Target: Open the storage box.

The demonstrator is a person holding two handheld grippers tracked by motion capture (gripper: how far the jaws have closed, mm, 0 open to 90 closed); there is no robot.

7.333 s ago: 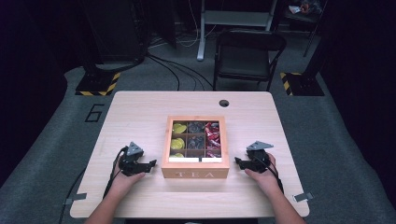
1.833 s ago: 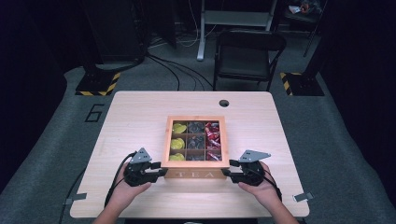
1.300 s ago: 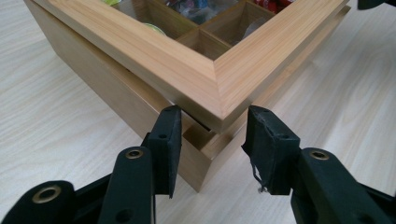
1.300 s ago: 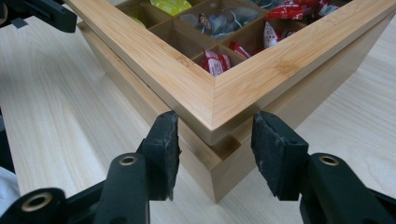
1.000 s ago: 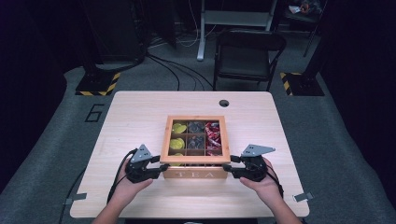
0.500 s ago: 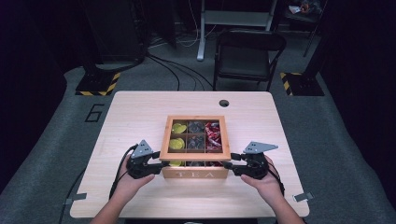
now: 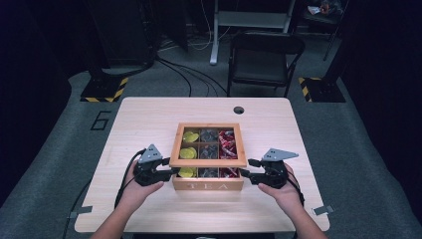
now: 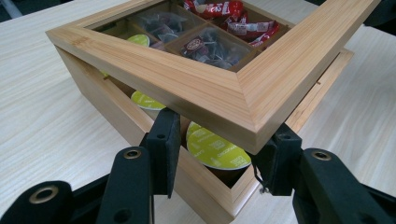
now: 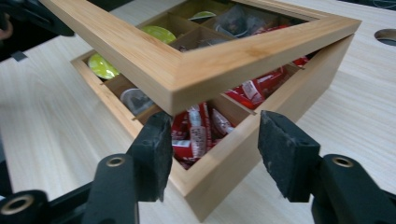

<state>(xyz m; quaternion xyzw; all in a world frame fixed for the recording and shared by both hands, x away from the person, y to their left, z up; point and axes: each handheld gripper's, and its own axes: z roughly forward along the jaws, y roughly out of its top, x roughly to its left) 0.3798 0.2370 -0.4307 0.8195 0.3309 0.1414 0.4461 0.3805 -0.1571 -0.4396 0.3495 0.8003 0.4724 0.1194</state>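
While lid (image 7: 209, 144) sits raised, left gripper (image 8: 219, 158) pinches corner; right gripper (image 9: 212, 151) fingers spread, widening.

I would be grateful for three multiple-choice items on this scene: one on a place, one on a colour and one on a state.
1. In the high view, which column of the tea box holds the red sachets?
A. left
B. middle
C. right

2. What colour are the tops of the round capsules?
A. yellow-green
B. blue
C. white

3. How does the lid stand?
A. shut flat on the box
B. raised at its front edge
C. taken off and lying on the table

Answers:
1 C: the red sachets fill the right side of the tea box.
2 A: the capsules show yellow-green foil.
3 B: the lid slopes up at the front, with a gap above the box's front wall.
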